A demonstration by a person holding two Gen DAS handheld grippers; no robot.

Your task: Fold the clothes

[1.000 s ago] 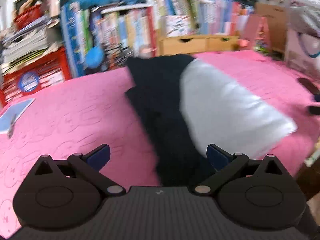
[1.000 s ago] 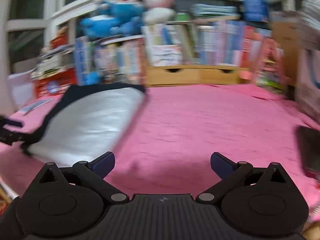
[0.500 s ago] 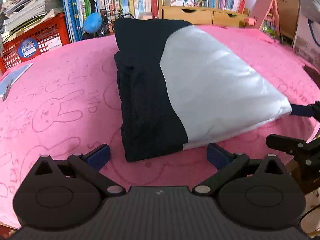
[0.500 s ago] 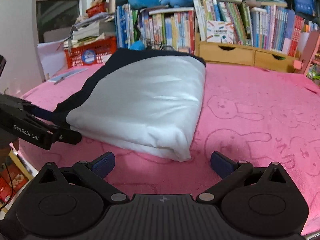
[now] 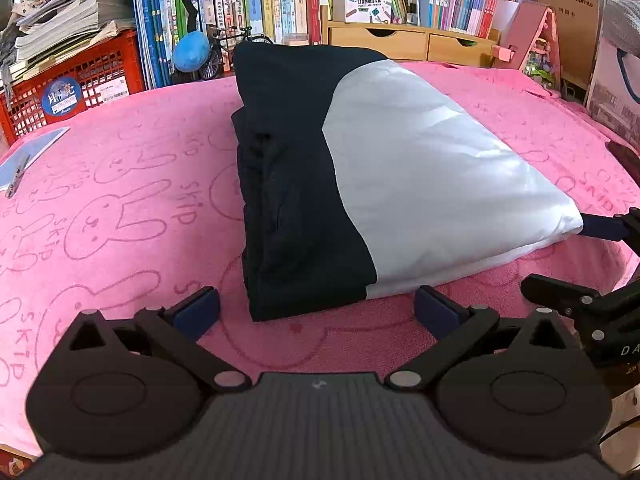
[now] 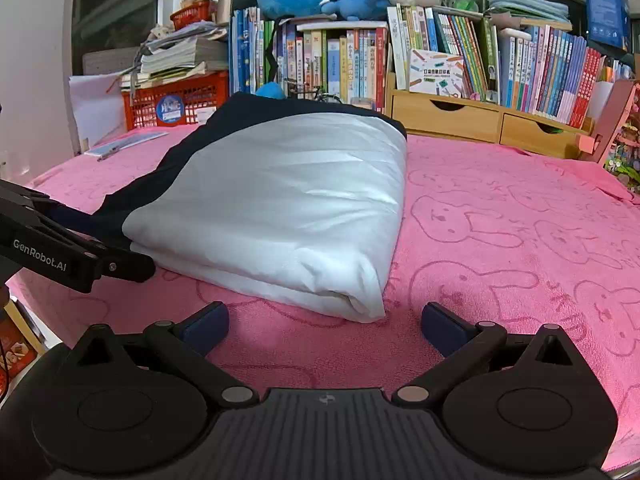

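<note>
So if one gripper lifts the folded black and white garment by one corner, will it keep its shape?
Probably not. The folded garment looks soft, with loose layers at its near edge, so it would likely droop and unfold. Its white panel looks glossy, perhaps slippery.

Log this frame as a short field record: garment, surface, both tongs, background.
garment: folded black-and-white garment, lying flat in a compact stack
surface: pink bunny-print blanket
left tongs: open, empty, just short of the garment's near black edge
right tongs: open, empty, at the white near corner
background: bookshelf, red crate
</note>
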